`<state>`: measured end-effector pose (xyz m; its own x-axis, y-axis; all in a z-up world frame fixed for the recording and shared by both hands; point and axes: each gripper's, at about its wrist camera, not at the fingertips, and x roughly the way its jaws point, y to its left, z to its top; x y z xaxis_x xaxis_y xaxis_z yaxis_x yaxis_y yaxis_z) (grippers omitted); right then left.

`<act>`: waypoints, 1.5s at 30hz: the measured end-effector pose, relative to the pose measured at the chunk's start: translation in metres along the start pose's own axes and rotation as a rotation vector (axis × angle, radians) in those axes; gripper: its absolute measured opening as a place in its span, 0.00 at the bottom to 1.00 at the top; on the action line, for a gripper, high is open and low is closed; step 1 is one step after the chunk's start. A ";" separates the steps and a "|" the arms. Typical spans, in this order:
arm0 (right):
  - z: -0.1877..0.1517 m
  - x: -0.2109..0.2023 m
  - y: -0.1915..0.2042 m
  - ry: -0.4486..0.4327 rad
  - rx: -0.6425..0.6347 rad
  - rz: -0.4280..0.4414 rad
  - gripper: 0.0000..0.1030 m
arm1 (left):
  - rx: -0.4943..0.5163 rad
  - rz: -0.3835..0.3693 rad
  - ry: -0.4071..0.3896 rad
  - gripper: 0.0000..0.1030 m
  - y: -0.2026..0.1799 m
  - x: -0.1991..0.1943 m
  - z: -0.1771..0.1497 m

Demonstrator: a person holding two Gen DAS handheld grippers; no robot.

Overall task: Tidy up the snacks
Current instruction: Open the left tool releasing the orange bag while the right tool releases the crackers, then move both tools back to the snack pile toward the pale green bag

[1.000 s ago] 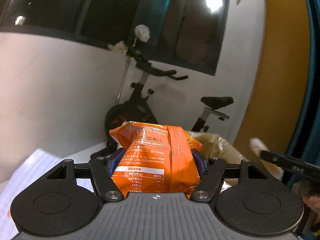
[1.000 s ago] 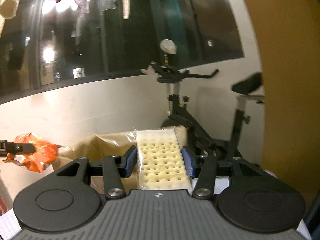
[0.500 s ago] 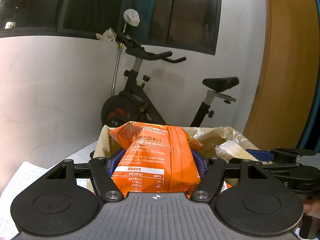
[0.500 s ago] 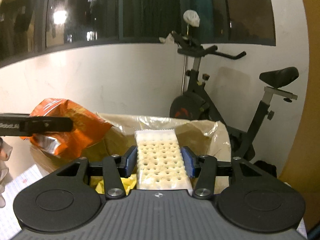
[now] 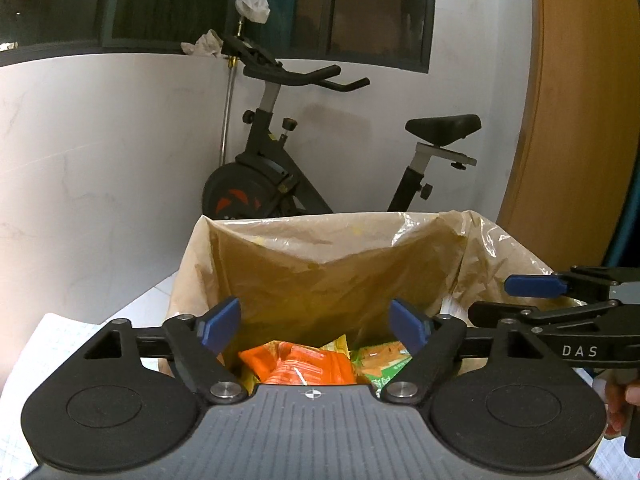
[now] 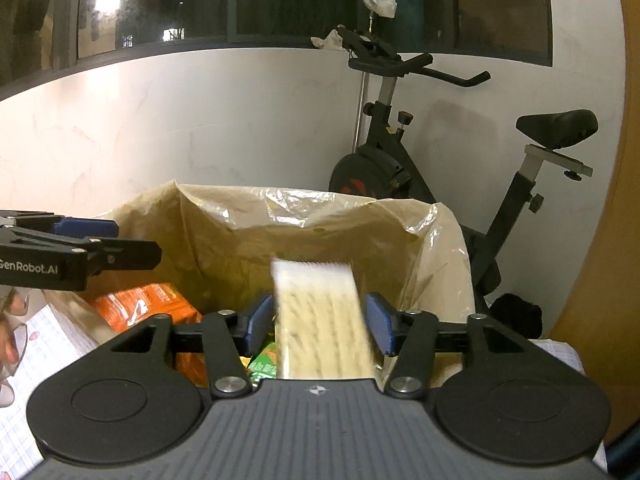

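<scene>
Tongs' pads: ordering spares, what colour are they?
Blue pads on black arms, clearest in the left wrist view.

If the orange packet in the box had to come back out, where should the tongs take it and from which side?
Come from above: the orange packet lies flat low in the lined box, walled all round. Pinch its raised upper edge, since a green packet crowds one side. Both tongs, left and right, are opening; the cracker pack sits loose between the right pads.
</scene>
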<state>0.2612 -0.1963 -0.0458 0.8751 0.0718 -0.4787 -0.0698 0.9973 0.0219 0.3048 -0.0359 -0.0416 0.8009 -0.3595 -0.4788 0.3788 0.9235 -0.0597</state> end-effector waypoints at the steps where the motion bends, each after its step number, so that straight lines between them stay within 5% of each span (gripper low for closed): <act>1: 0.000 -0.001 0.000 0.000 0.004 -0.002 0.65 | -0.001 0.001 -0.002 0.83 0.000 -0.002 0.000; 23: -0.015 -0.075 0.006 -0.097 0.089 0.006 0.67 | 0.001 0.040 -0.028 0.83 -0.002 -0.085 -0.016; 33: -0.045 -0.115 0.014 -0.143 0.111 0.006 0.68 | -0.035 0.023 0.024 0.83 -0.005 -0.123 -0.061; 45: -0.105 -0.126 0.027 -0.062 0.129 0.011 0.68 | -0.114 -0.064 0.147 0.83 -0.018 -0.128 -0.127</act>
<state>0.0983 -0.1796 -0.0769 0.9028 0.0795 -0.4227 -0.0211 0.9898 0.1412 0.1363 0.0103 -0.0903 0.6973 -0.4024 -0.5932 0.3655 0.9115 -0.1887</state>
